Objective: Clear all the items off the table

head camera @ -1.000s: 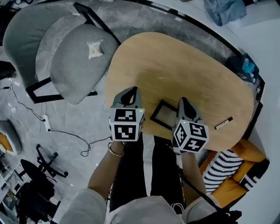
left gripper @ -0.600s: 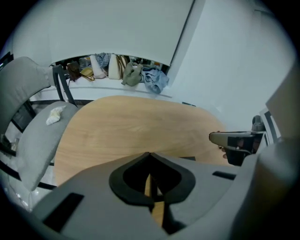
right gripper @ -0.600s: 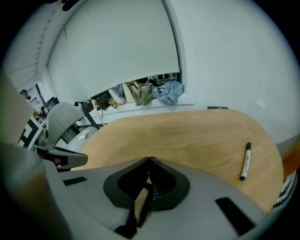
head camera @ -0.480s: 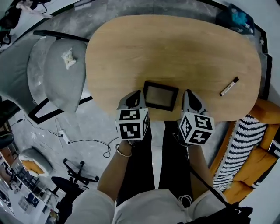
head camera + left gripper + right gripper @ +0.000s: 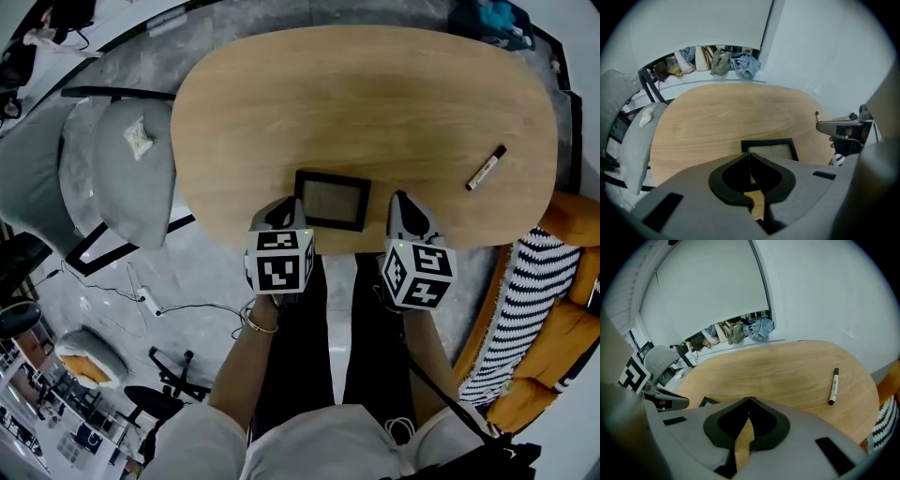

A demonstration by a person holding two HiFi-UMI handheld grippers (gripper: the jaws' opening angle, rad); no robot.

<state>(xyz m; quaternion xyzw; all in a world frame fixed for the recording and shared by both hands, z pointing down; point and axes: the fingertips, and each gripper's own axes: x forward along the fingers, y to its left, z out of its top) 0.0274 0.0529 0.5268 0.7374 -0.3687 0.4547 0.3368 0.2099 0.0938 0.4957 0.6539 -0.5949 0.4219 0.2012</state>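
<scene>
Frame (image 5: pixel 331 200): black rectangular border, pale grey pane, lying flat on the oval wooden table (image 5: pixel 356 94), close to its near edge. Marker (image 5: pixel 487 168): white barrel, black cap, lying well to the right of the frame near the table's right edge. Table beyond the frame is bare wood.

Left gripper (image 5: pixel 286 202) sits just left of the frame, right gripper (image 5: pixel 401 199) just right; both over the near edge, jaws clenched, nothing between them.

Marker print too small to read.
</scene>
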